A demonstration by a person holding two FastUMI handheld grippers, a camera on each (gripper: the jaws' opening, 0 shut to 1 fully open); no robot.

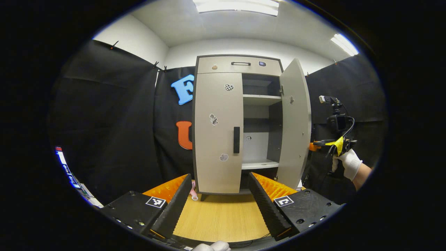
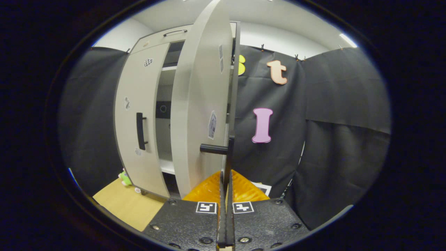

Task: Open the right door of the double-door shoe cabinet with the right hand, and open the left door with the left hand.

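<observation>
Nearest in the left gripper view, left gripper (image 1: pixel 220 195) spread wide, holding nothing, touching nothing, poised above the wooden surface (image 1: pixel 223 216) and aimed squarely at the shoe cabinet (image 1: pixel 237 66) standing at the surface's far edge. Just beyond, left door (image 1: pixel 217 132) shut flat, its dark vertical handle (image 1: pixel 236 139) on the door's inner edge, near mid-height, well apart from the fingertips. Step in hand, by the look of it: reaching in for that handle. To do it well: advance straight, keep the jaws spread until the bar sits between them, close across the bar from both sides, then pull in an arc about the hinge on the cabinet's outer left side rather than straight back. Farther right in the same view, right door (image 1: pixel 295 125) swung well out, shelves bare behind it, and a gloved hand (image 1: pixel 350 164) holding the right gripper off beyond the door's edge. In the right gripper view, right gripper (image 2: pixel 225 181) closed with fingers together, apparently clamped on the right door's handle (image 2: pixel 217 149), though the pinch itself sits edge-on and hard to confirm. A small toy (image 2: pixel 124 177) on the surface beside the cabinet's left foot.
</observation>
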